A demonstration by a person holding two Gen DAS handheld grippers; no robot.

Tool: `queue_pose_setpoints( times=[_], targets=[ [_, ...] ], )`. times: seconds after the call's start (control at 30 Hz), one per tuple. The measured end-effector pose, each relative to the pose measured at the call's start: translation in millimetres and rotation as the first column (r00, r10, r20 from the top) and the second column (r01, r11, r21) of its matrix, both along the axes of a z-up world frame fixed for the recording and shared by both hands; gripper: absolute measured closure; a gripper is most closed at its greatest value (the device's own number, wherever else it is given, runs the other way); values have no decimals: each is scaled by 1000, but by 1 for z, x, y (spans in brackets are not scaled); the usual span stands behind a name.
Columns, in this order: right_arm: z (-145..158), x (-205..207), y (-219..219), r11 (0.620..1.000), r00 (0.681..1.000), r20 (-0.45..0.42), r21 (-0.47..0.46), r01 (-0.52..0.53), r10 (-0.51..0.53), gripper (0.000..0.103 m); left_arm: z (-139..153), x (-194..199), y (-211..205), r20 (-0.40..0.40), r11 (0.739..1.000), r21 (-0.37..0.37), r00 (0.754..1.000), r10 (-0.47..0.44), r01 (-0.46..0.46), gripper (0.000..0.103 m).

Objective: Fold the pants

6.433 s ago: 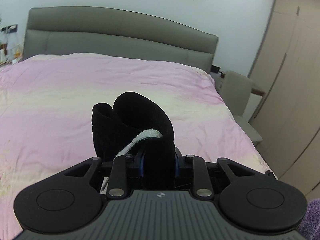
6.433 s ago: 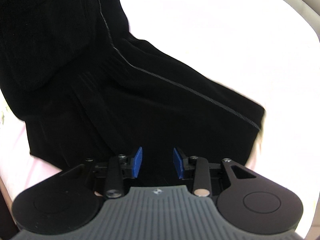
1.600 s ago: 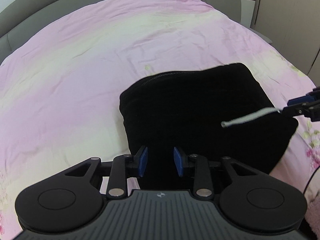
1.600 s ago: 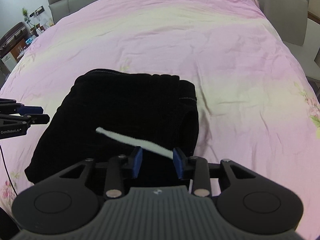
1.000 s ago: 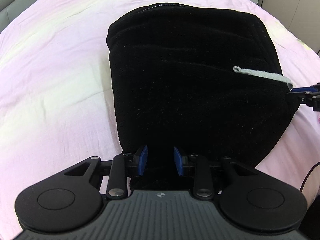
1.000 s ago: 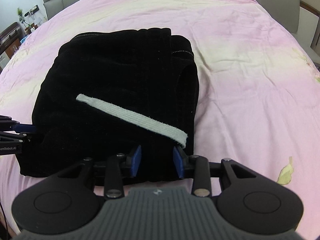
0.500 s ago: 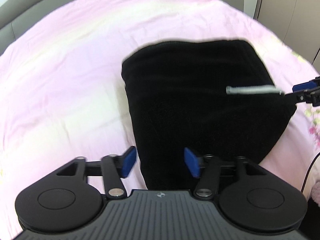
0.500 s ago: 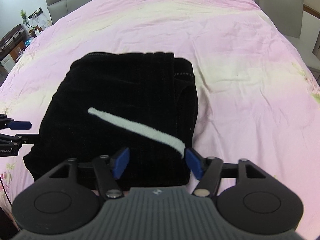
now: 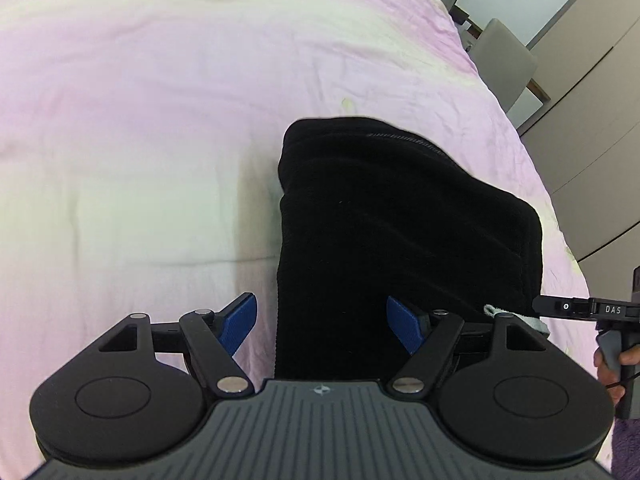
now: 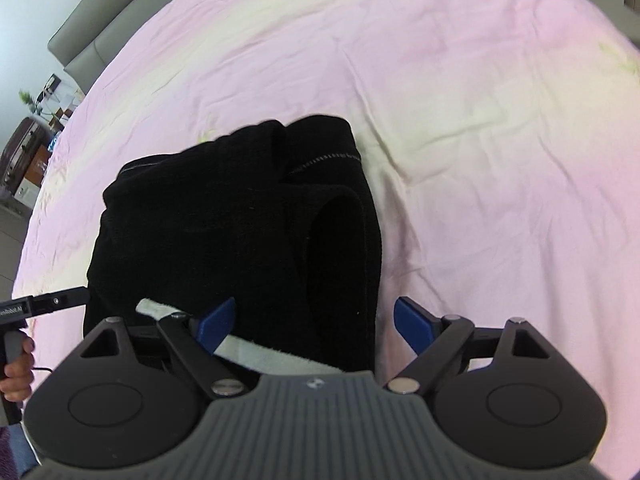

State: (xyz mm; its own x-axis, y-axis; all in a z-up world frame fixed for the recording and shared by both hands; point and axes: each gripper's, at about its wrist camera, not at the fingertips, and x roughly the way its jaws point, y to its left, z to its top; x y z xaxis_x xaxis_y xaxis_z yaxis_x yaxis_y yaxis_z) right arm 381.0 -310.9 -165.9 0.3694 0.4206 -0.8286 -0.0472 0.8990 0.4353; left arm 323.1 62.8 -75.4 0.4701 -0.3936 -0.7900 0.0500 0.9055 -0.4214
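The black pants (image 9: 404,216) lie folded into a thick rectangle on the pink bed cover (image 9: 140,120). They also show in the right wrist view (image 10: 240,216). A white drawstring (image 10: 280,356) lies across their near edge, its end visible in the left wrist view (image 9: 516,320). My left gripper (image 9: 324,326) is open, its jaws straddling the near left edge of the pants. My right gripper (image 10: 316,326) is open over the near right edge. Neither holds anything.
The pink bed cover (image 10: 480,100) stretches away on all sides. A grey headboard (image 10: 96,36) and a bedside stand (image 10: 24,152) are at the far left. A grey chair (image 9: 504,60) and wardrobe doors (image 9: 592,80) stand beyond the bed's right side.
Both grippers have opened wider and let go of the pants. Both have drawn back and tilted, so the folded pants sit lower and nearer in each view.
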Motion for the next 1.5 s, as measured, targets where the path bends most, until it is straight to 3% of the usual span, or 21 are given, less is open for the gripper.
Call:
queue_pose_setpoints(
  times=[0.23,0.4,0.57,0.7,1.07,1.2,1.5],
  targets=[
    [-32,14,-7,995,998,-56,99,26,-20,20,-18,12,-2,-18,998,-58,999,-31,30,15],
    [-45,21,-8,988,998,-65,151,35,-26,19,-33,21,-8,-52,993,-107,997,-51,46,26],
    [-52,23,0,985,999,-47,169,18,-10,25,-34,25,-10,-54,994,-90,996,-66,61,33],
    [-37,20,7,991,999,-32,137,0,4,37,-23,22,-18,-56,997,-46,996,-68,65,38],
    [16,5,50,997,996,71,-45,-60,63,54,22,6,-50,-8,989,124,997,-82,83,48],
    [41,-6,60,996,992,89,-37,-85,88,60,43,-11,-46,16,984,158,996,-87,83,49],
    [97,-44,106,990,977,163,9,-141,138,61,108,-67,-2,95,972,231,994,-61,37,49]
  ],
)
